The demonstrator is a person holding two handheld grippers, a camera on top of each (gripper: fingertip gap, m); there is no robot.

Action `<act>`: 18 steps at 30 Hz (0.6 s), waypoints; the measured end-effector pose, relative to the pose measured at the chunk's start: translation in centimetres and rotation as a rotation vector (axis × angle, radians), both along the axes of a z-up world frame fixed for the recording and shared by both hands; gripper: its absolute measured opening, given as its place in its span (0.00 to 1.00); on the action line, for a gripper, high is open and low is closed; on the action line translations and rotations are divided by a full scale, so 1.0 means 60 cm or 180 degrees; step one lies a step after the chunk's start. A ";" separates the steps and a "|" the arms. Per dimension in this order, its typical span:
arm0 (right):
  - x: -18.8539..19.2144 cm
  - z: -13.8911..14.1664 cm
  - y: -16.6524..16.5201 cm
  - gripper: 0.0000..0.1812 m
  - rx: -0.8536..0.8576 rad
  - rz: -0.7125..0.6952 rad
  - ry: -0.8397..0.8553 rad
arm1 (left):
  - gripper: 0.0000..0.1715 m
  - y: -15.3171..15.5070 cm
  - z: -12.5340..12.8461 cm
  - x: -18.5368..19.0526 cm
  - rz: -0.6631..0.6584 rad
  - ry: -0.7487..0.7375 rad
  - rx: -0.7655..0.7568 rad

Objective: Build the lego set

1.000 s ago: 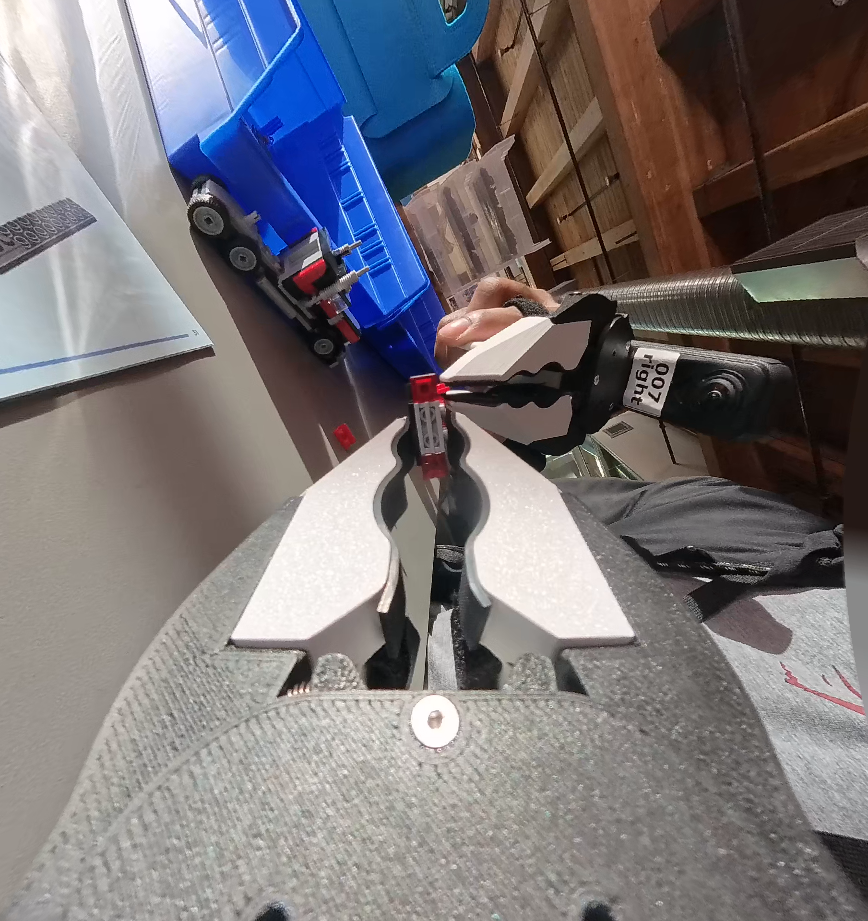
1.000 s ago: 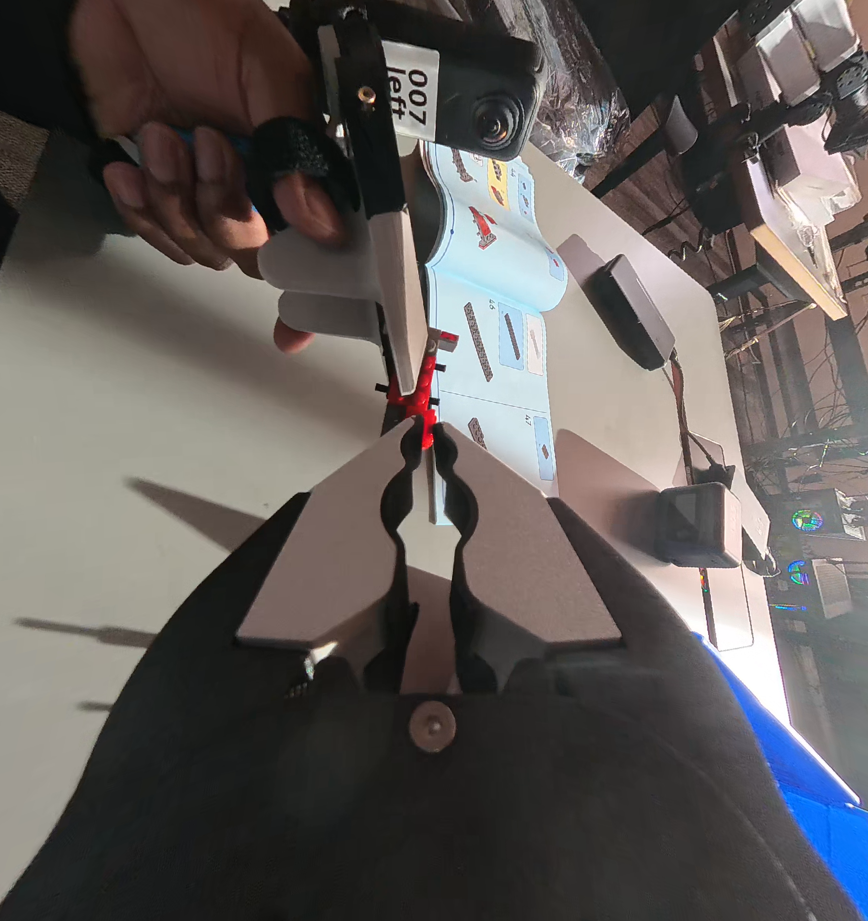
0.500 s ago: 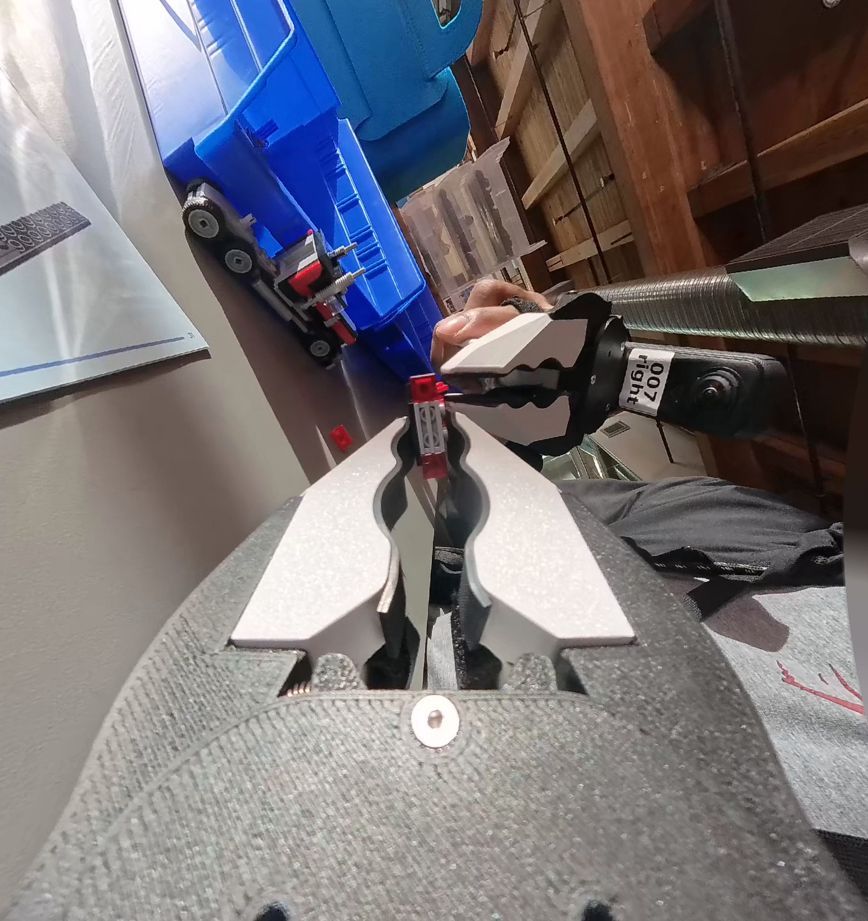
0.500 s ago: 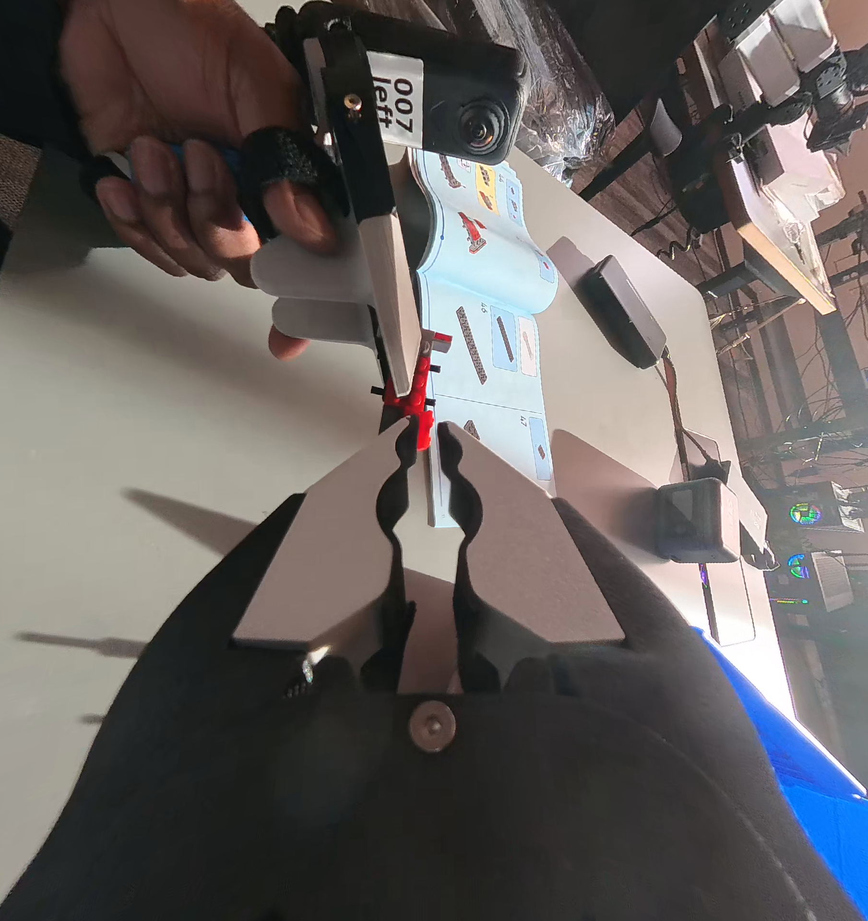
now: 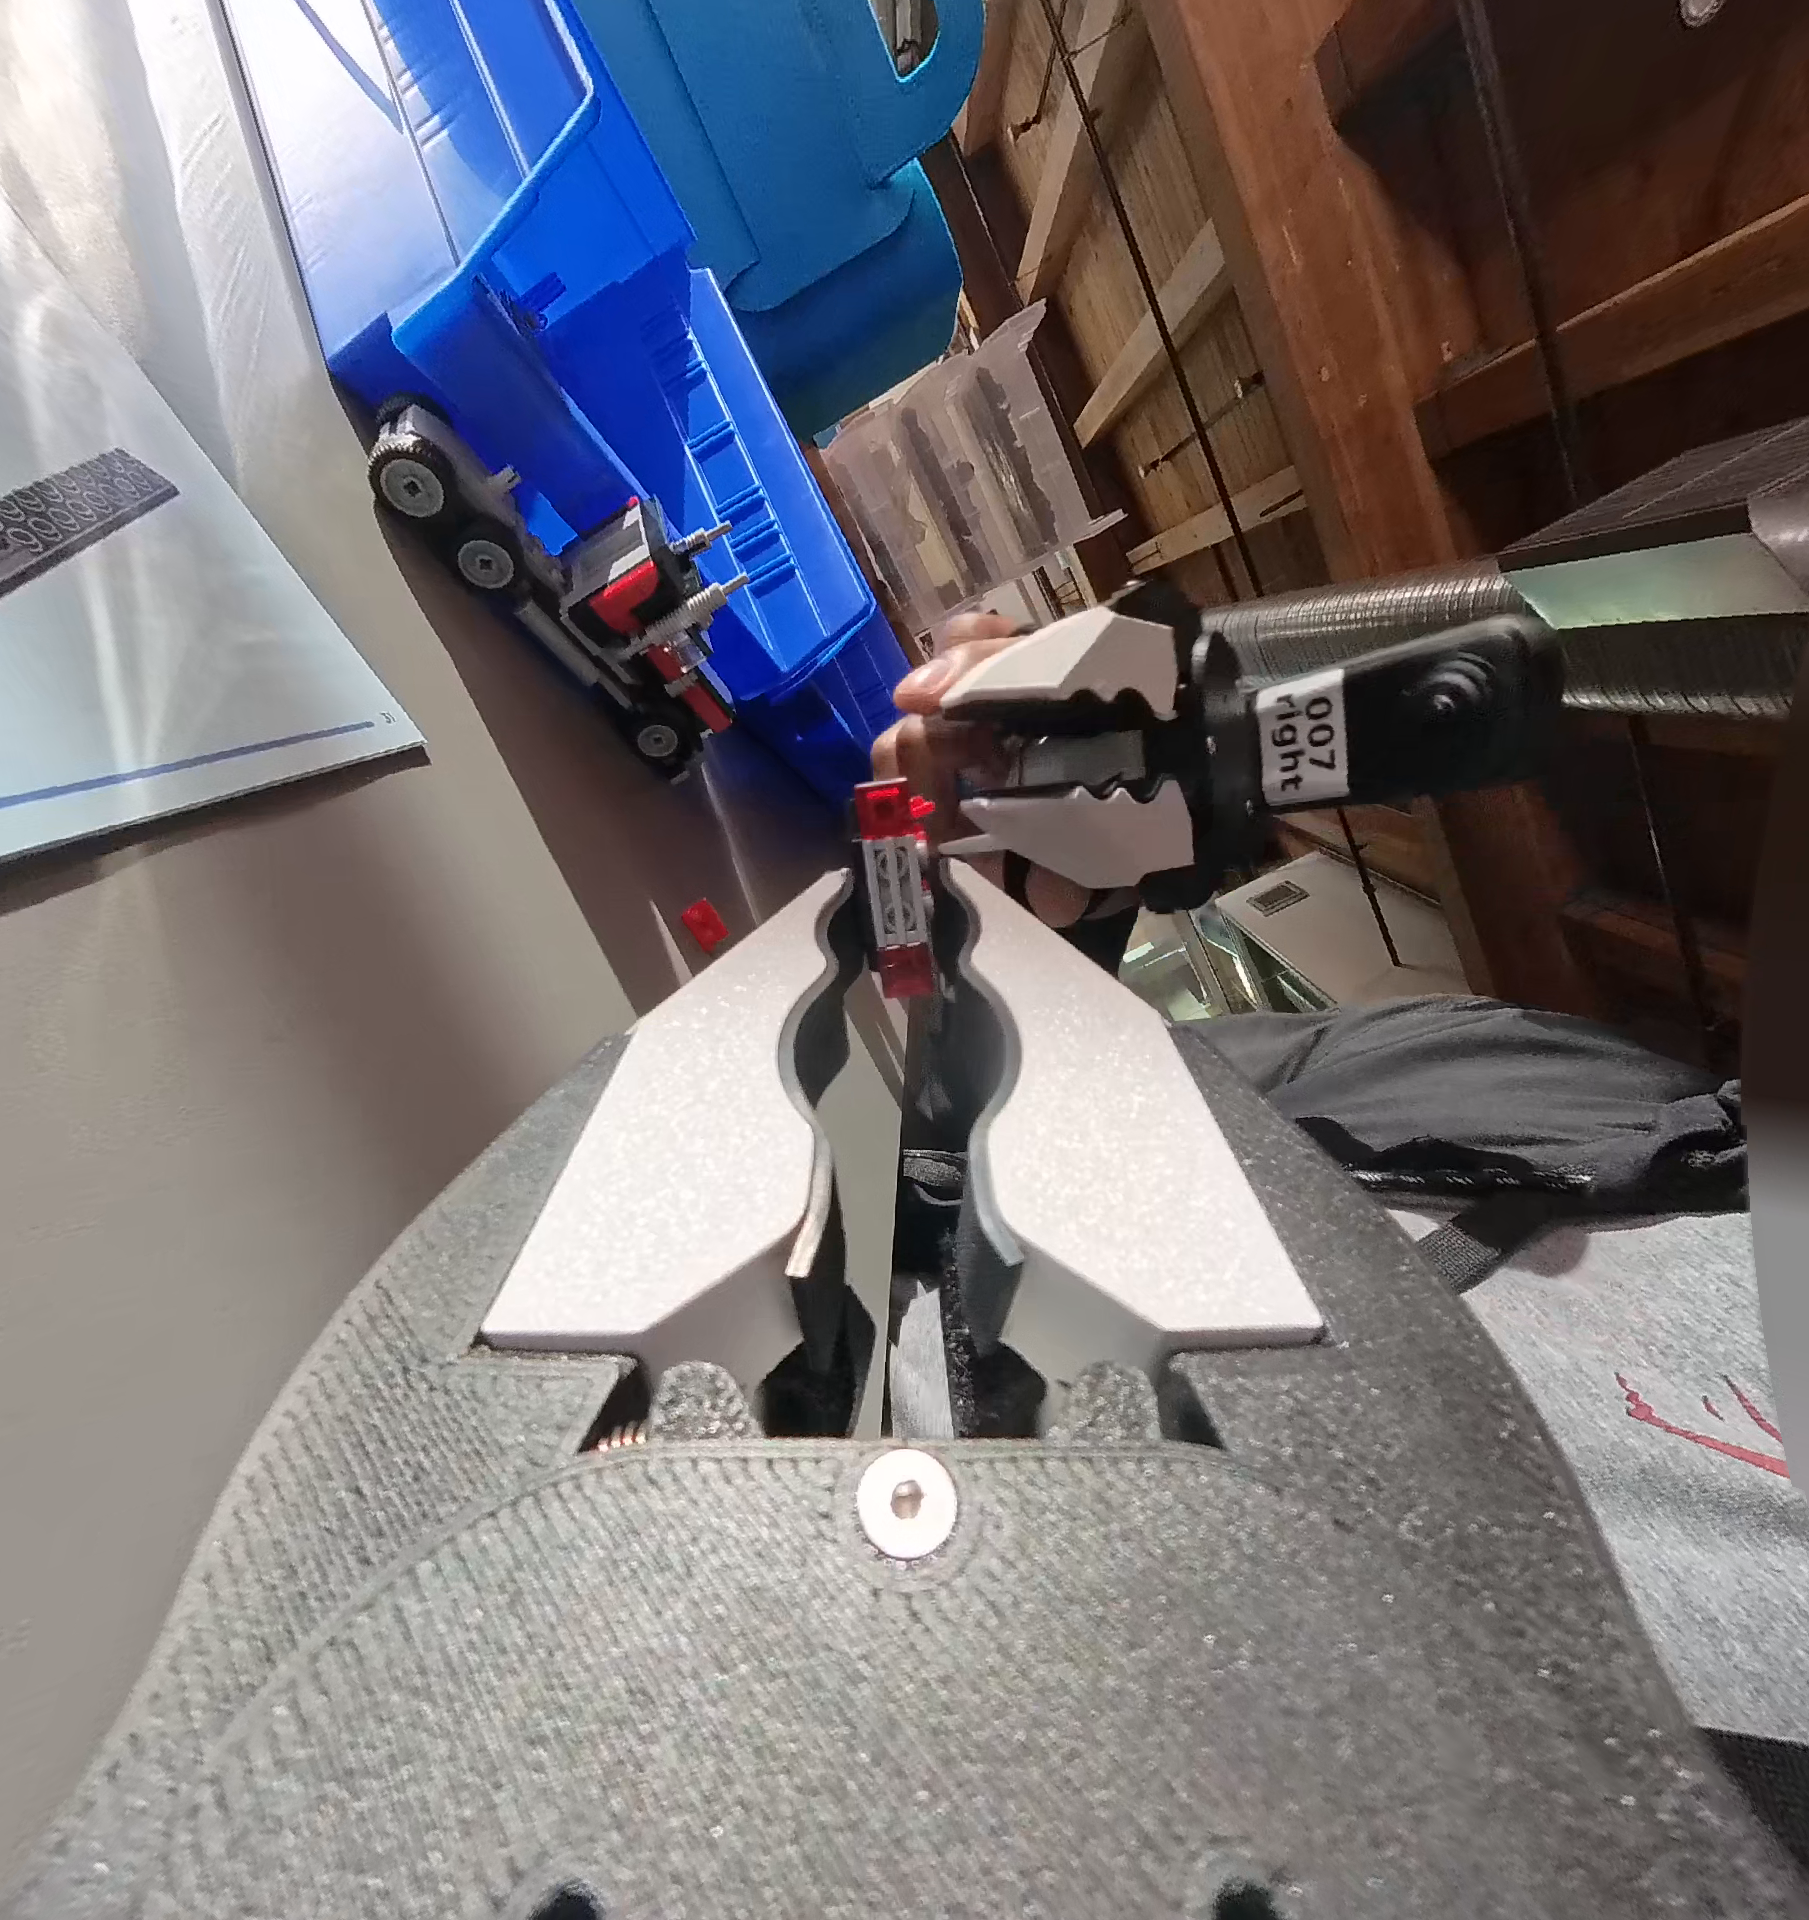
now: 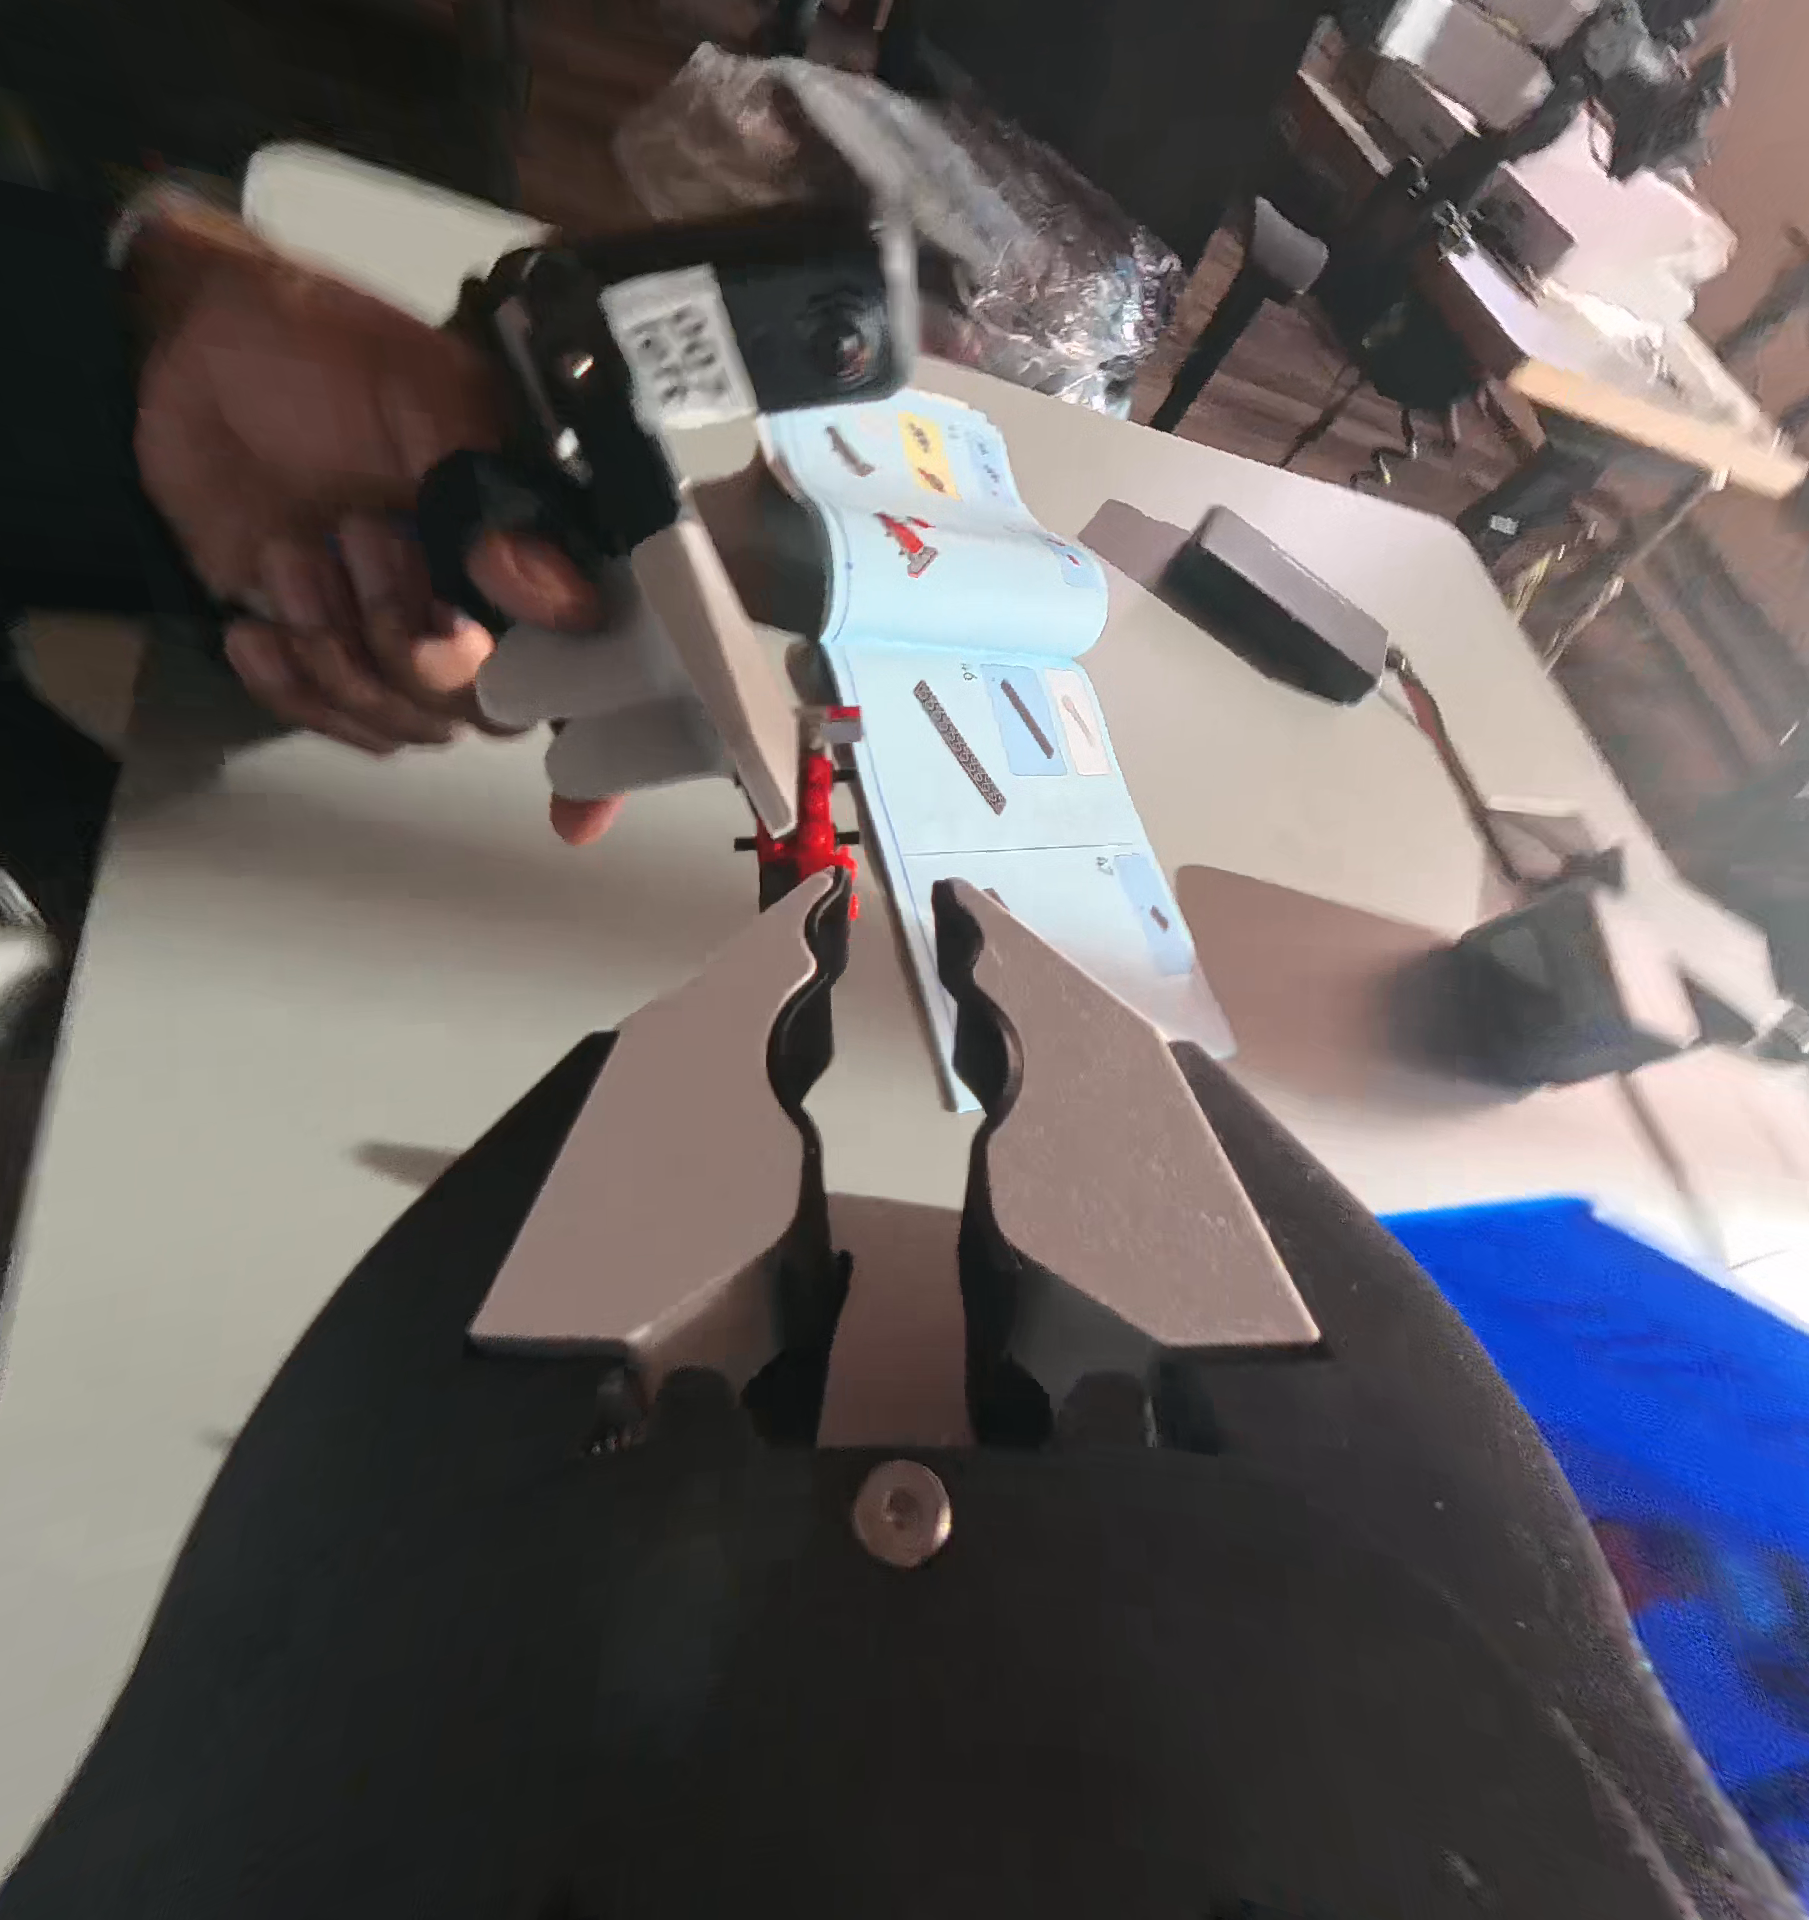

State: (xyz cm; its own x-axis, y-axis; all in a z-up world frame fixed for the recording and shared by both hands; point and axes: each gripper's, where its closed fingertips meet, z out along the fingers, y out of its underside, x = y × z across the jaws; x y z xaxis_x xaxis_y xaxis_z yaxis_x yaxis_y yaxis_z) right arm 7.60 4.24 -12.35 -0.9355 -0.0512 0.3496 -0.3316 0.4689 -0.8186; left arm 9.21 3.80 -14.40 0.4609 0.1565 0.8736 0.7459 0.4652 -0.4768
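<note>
My left gripper [image 5: 895, 883] is shut on a small red and grey lego assembly [image 5: 892, 831] and holds it above the table. My right gripper [image 6: 889, 888] is open, with its jaws apart just short of the assembly's red end [image 6: 812, 836]. The left wrist view shows the right gripper [image 5: 947, 779] open beside the assembly's top. The right wrist view shows the left gripper [image 6: 734, 665] in a person's hand, and that view is blurred. A built lego truck [image 5: 557, 613] lies on the table beside a blue bin [image 5: 588, 312].
An open instruction booklet [image 6: 983, 727] lies on the grey table [image 6: 360, 987]. A loose red piece [image 5: 702, 923] lies near the truck. A black box [image 6: 1274, 613] and a small dark device [image 6: 1523, 977] sit further along the table. Wooden shelving [image 5: 1399, 260] stands behind. Left and right tips are no more than a few centimetres apart. From either gripper's tips it is about 15 cm to the built lego truck [image 5: 557, 613].
My right gripper was shut on the assembly's red end; it has opened, let go and drawn back a little. My left gripper still holds the assembly.
</note>
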 end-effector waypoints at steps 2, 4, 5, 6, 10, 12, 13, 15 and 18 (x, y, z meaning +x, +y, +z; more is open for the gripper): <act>-0.010 0.002 0.006 0.11 -0.0267 -0.0300 -0.0732 | 0.08 -0.002 0.003 -0.001 0.0018 0.0035 0.0019; -0.008 -0.004 0.011 0.14 -0.0490 -0.0506 -0.1548 | 0.08 -0.002 0.008 -0.001 0.0026 0.0090 0.0043; -0.003 -0.006 0.011 0.16 -0.0611 -0.0558 -0.1911 | 0.08 -0.002 0.010 -0.001 0.0030 0.0120 0.0044; 0.002 -0.008 0.011 0.16 -0.0711 -0.0603 -0.2246 | 0.08 -0.001 0.010 -0.001 0.0029 0.0139 0.0031; 0.014 -0.009 0.007 0.19 -0.1059 -0.0639 -0.3252 | 0.08 0.002 0.017 0.000 0.0025 0.0229 0.0053; 0.014 -0.012 0.005 0.19 -0.1143 -0.0657 -0.3563 | 0.08 0.004 0.020 0.002 0.0019 0.0267 0.0069; 0.014 -0.014 0.004 0.19 -0.1165 -0.0658 -0.3668 | 0.08 0.004 0.021 0.002 0.0023 0.0285 0.0068; 0.017 -0.013 0.000 0.18 -0.1203 -0.0607 -0.3846 | 0.08 0.005 0.023 0.003 0.0025 0.0322 0.0050; 0.022 -0.010 -0.005 0.17 -0.1243 -0.0543 -0.3994 | 0.08 0.006 0.026 0.004 0.0024 0.0363 0.0029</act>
